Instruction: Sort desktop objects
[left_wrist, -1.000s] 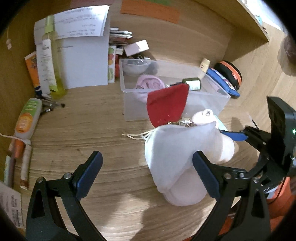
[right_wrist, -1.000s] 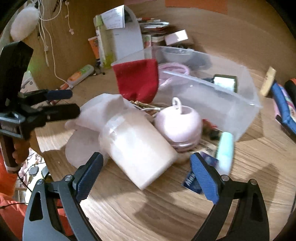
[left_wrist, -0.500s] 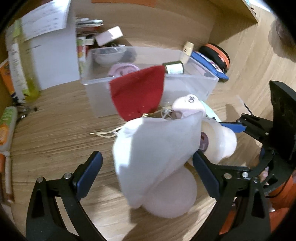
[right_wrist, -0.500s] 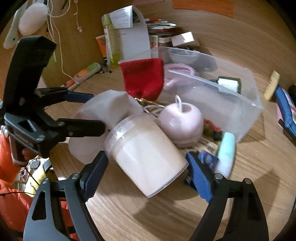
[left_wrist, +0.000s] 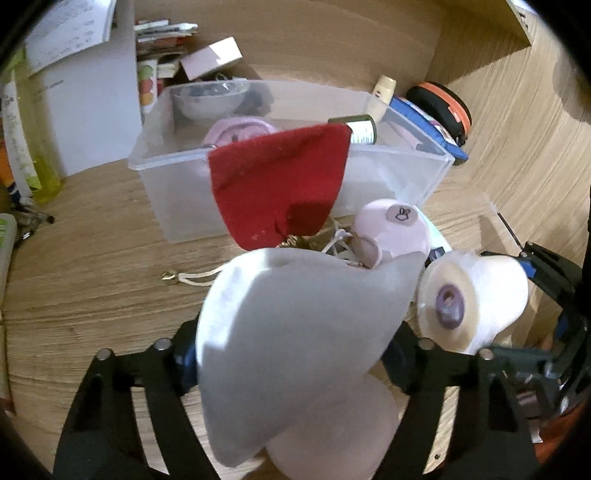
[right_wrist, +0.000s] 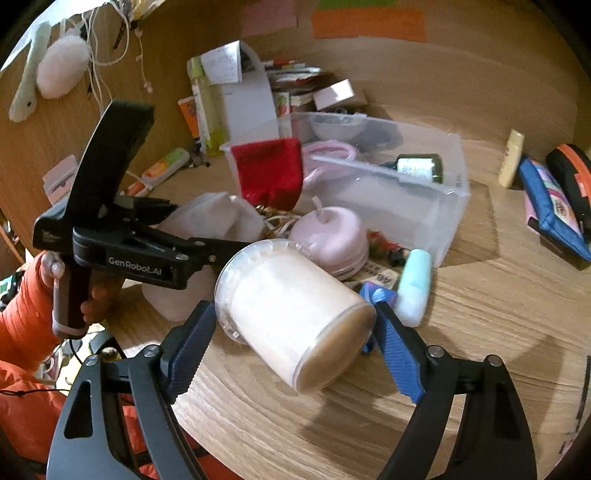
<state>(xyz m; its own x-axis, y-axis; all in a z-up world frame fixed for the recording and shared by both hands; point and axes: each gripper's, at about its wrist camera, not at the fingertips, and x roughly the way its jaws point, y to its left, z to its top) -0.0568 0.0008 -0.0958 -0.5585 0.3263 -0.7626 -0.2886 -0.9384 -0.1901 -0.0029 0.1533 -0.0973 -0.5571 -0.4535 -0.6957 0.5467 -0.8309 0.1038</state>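
Note:
My left gripper (left_wrist: 291, 363) is shut on a white cloth pouch (left_wrist: 295, 332); its jaws press the pouch from both sides, and it also shows in the right wrist view (right_wrist: 207, 221). My right gripper (right_wrist: 291, 350) is shut on a clear jar of cream-white stuff (right_wrist: 295, 310), which lies tilted; the jar shows in the left wrist view (left_wrist: 472, 299). A red felt pouch (left_wrist: 277, 184) leans on the clear plastic bin (left_wrist: 424, 162). A pink apple-shaped case (right_wrist: 332, 236) sits behind the jar.
The bin (right_wrist: 436, 206) holds a pink item, a bowl and a small dark bottle (right_wrist: 417, 168). A mint tube (right_wrist: 415, 288) lies on the wooden desk. A blue pencil case (right_wrist: 554, 210) lies at right. White folders and bottles (right_wrist: 207, 107) stand at the back left.
My left gripper has closed on the white pouch, and my right gripper has closed on the jar. Both have moved in closer to the pile.

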